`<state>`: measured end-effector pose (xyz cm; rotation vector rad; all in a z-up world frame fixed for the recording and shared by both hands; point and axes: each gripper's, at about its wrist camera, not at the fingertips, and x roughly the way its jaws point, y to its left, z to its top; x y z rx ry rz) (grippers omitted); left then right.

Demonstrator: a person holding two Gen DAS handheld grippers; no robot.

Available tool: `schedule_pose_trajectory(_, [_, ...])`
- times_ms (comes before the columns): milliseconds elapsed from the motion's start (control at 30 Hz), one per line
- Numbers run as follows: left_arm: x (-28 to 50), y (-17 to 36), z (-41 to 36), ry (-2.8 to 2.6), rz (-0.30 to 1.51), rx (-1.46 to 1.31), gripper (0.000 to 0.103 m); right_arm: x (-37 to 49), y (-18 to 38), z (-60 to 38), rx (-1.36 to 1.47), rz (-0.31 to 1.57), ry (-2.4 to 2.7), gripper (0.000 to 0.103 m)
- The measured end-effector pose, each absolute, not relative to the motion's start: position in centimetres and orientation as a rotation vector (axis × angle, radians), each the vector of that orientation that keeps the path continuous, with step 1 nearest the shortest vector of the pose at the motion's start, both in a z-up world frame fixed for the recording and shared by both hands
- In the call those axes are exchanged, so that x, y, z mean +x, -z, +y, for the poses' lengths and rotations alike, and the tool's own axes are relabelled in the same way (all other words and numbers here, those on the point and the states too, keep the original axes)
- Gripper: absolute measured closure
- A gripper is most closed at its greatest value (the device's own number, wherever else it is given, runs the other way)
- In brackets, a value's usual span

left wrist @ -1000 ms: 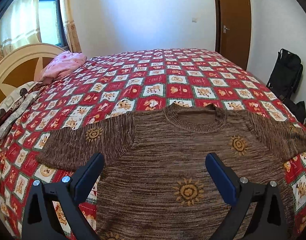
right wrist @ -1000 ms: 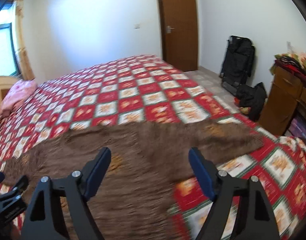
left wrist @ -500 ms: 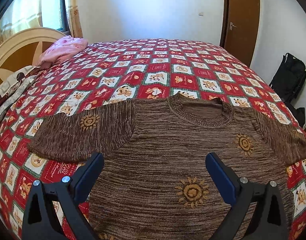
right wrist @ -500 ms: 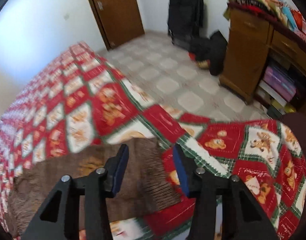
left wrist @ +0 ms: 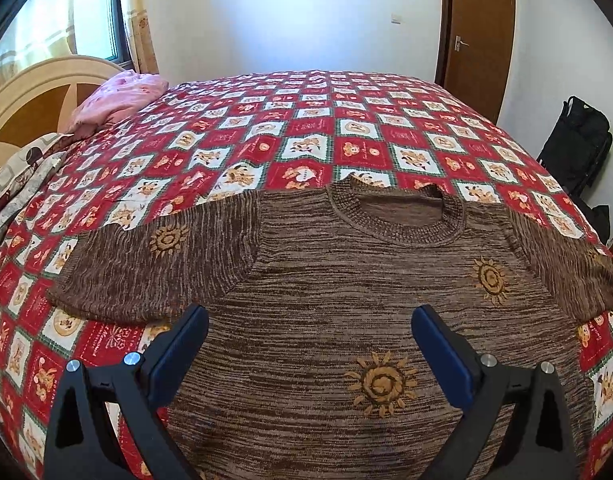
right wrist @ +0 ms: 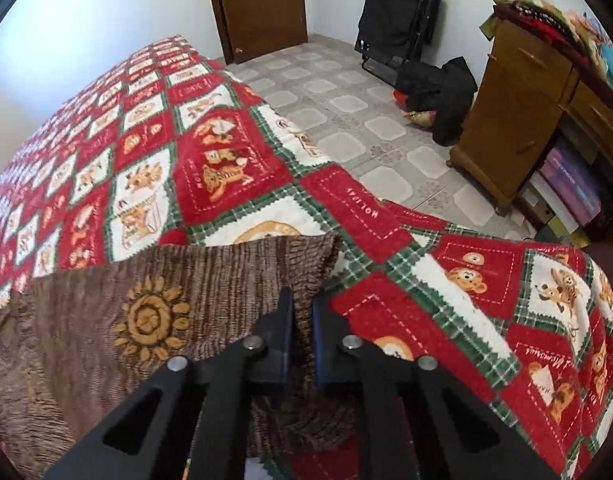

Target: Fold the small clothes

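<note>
On plush quilt (right wrist: 234, 184), ribbed sleeve (right wrist: 242, 276) (knit), right tongs (right wrist: 302, 312) pinched

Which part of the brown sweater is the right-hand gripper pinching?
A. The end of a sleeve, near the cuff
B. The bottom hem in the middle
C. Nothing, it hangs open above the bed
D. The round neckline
A: in the right wrist view, the right gripper has its jaws nearly together on the sleeve end of the brown sweater, while the left gripper is wide open above the sweater's body.
</note>
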<state>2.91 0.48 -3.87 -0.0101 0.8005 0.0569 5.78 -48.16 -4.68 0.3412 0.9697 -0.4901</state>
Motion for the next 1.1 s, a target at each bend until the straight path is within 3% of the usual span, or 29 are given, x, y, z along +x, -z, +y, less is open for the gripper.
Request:
schedule_pose_trajectory(233, [2.5,3.2,1.5,-0.061,0.779,-0.039,0.001,6.2,-0.7,-43.4,0.311,0.849,0.41,0.093])
schedule_pose_trajectory(500, [1.9,2.8,2.8,-0.064,0.759,-0.066,0.001,8.9,-4.6,-31.0,0.272,0.808,0.132,0.093])
schedule_pose_trajectory(900, [1.7,3.6,5.9,-0.126,0.765,-0.076,0.001,15.7,6.4,-13.4,0.204,0.954,-0.068,0.093])
schedule_pose_trajectory(1100, [2.2,4.3,6.5,-0.133,0.783,-0.09,0.001,15.3,9.4,-13.1,0.264,1.009,-0.156,0.079])
